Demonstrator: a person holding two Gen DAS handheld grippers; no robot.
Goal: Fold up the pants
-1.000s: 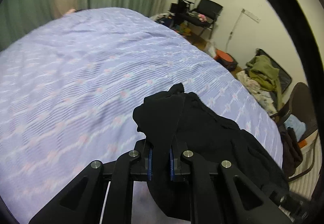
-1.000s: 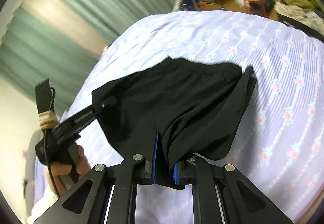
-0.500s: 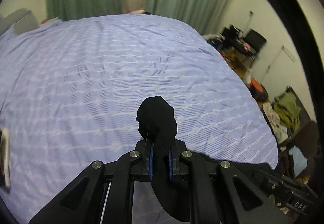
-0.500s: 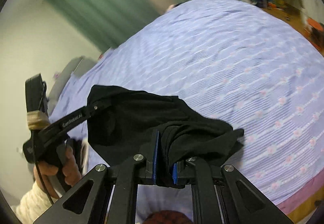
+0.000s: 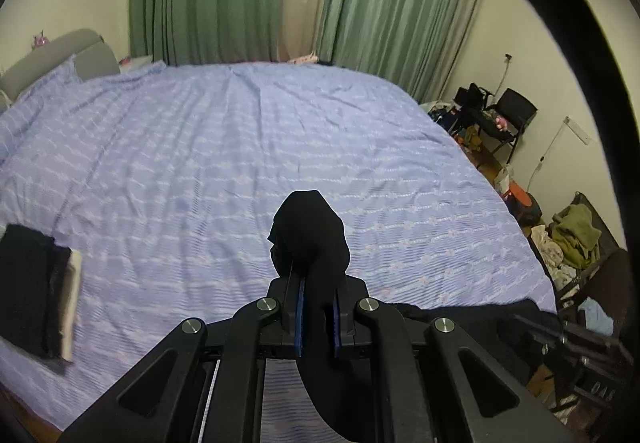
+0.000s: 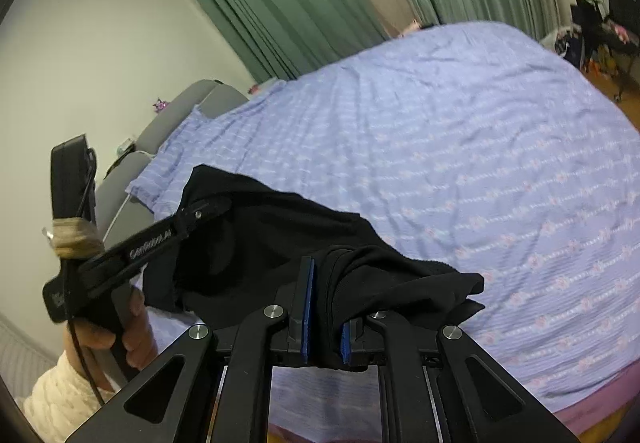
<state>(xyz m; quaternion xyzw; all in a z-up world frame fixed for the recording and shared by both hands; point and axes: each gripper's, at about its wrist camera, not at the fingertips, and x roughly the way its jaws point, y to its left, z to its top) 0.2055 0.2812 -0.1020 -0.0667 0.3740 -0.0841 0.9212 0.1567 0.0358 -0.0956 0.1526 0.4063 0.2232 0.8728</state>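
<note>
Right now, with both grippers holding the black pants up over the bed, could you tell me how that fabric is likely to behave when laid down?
Probably floppy: the black pants sag between the left gripper and the right gripper. They seem light, since small pinches carry them. They will likely bunch rather than lie flat, given the wad at the left gripper's pads.

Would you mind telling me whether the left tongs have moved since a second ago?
Yes. The left tongs, shut on the black pants, swung left: the black chair slid right and the headboard came into view.
</note>
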